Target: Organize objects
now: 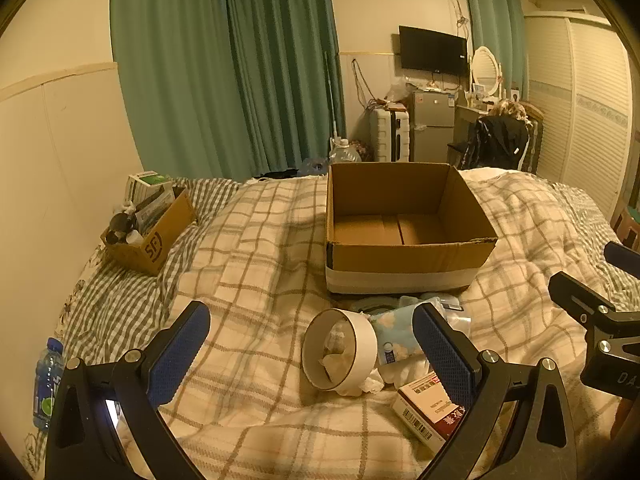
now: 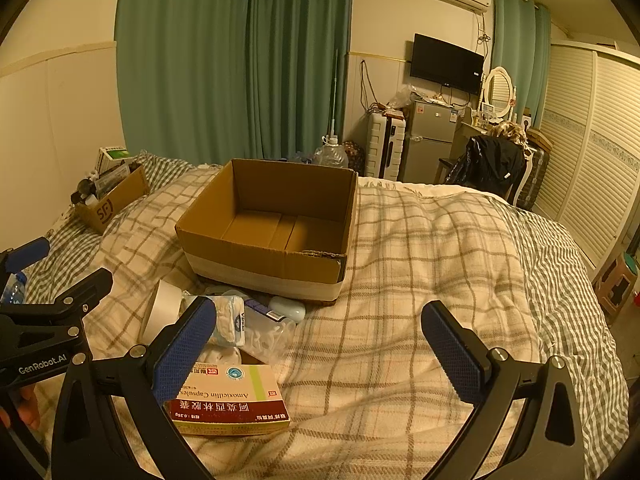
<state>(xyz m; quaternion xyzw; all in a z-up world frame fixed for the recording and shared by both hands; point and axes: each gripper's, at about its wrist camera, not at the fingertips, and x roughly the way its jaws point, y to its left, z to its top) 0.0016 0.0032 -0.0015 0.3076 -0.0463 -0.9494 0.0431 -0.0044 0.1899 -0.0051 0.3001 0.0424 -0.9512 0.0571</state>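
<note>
An open, empty cardboard box (image 1: 408,272) sits on the plaid bed; it also shows in the right wrist view (image 2: 264,268). In front of it lies a pile: a white tape roll (image 1: 340,350) on its side, a blue tissue pack (image 1: 394,334), a clear plastic bag (image 2: 266,334) and a red-and-white medicine box (image 2: 230,400), also in the left wrist view (image 1: 426,408). My left gripper (image 1: 312,350) is open, its fingers either side of the tape roll, above it. My right gripper (image 2: 320,344) is open and empty over the bedspread, right of the medicine box.
A smaller cardboard box (image 1: 150,232) full of items stands at the bed's far left near the wall. A water bottle (image 1: 48,380) lies at the left edge. A fridge (image 1: 432,126), suitcase and chair stand beyond the bed; wardrobe doors (image 2: 592,152) are on the right.
</note>
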